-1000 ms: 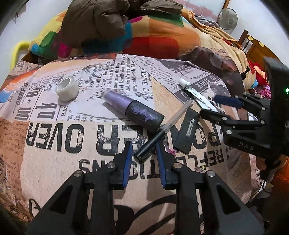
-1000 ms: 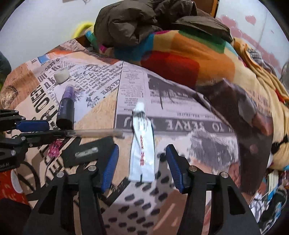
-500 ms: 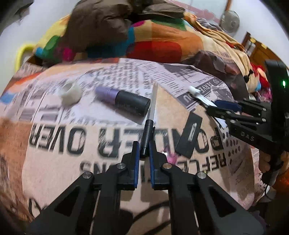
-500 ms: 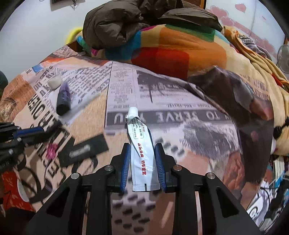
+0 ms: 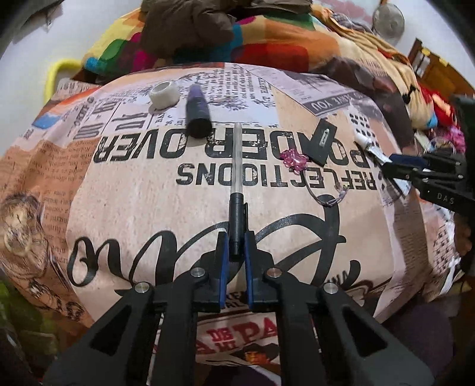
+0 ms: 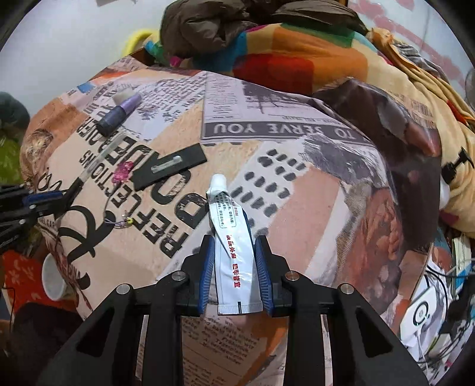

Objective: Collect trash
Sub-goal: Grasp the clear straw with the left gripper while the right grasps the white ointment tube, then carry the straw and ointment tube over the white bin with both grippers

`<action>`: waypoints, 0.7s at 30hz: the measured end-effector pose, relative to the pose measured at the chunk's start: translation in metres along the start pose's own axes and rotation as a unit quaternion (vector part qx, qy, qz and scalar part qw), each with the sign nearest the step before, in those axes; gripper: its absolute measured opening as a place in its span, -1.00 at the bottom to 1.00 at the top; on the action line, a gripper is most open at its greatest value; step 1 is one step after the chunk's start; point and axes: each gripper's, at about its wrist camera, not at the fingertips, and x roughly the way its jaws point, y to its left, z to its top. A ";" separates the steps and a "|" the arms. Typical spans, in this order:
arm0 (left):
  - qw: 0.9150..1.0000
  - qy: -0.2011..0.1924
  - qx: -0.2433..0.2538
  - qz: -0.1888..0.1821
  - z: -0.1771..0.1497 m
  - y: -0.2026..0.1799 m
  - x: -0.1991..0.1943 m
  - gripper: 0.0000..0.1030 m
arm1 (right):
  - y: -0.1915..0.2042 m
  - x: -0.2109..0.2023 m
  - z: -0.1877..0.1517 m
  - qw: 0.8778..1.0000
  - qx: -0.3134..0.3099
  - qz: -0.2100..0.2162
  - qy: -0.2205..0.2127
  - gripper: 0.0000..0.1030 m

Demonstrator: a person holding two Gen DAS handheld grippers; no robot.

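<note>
Nearest the left wrist camera, the left hand-held gripper (image 5: pixel 236 252) pinches the black cap end of a pen with a clear barrel (image 5: pixel 237 184), which points straight away from the blue pads over the newspaper-print bed cover (image 5: pixel 142 190). Below the fingers the cover's front edge drops off, so the room behind this gripper is open. Just past the pen's right side lie a pink bead charm on a thin loop (image 5: pixel 292 159) and a flat black card with a pale clip (image 5: pixel 323 141); past its tip, to the left, lie a dark bottle with a purple end (image 5: pixel 196 111) and a white ring-shaped cap (image 5: pixel 164 95), touching or nearly so.

On the right, the right hand-held gripper (image 6: pixel 234 264) is pressed onto a white squeeze tube with red lettering (image 6: pixel 231 246), cap pointing away, crimped end toward the camera. Bare cover lies right of the tube. Farther back a multicoloured blanket (image 6: pixel 297 59) and brown jacket (image 6: pixel 213 26) close off the far edge.
</note>
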 end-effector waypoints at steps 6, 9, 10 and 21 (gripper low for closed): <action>1.000 -0.009 0.014 0.009 0.014 -0.007 0.012 -0.72 | 0.000 0.010 0.017 1.000 0.012 0.002 -0.005 -0.31; 1.000 -0.014 0.014 -0.010 0.019 -0.009 0.015 -0.51 | 0.010 0.016 0.022 1.000 -0.008 -0.020 -0.013 -0.30; 1.000 -0.016 0.013 -0.009 0.020 -0.011 0.015 -0.51 | 0.014 0.017 0.022 0.999 -0.018 -0.030 -0.015 -0.29; 1.000 -0.017 -0.018 0.001 0.022 -0.007 0.017 -0.77 | 0.010 0.017 0.022 0.999 0.014 -0.025 -0.027 -0.57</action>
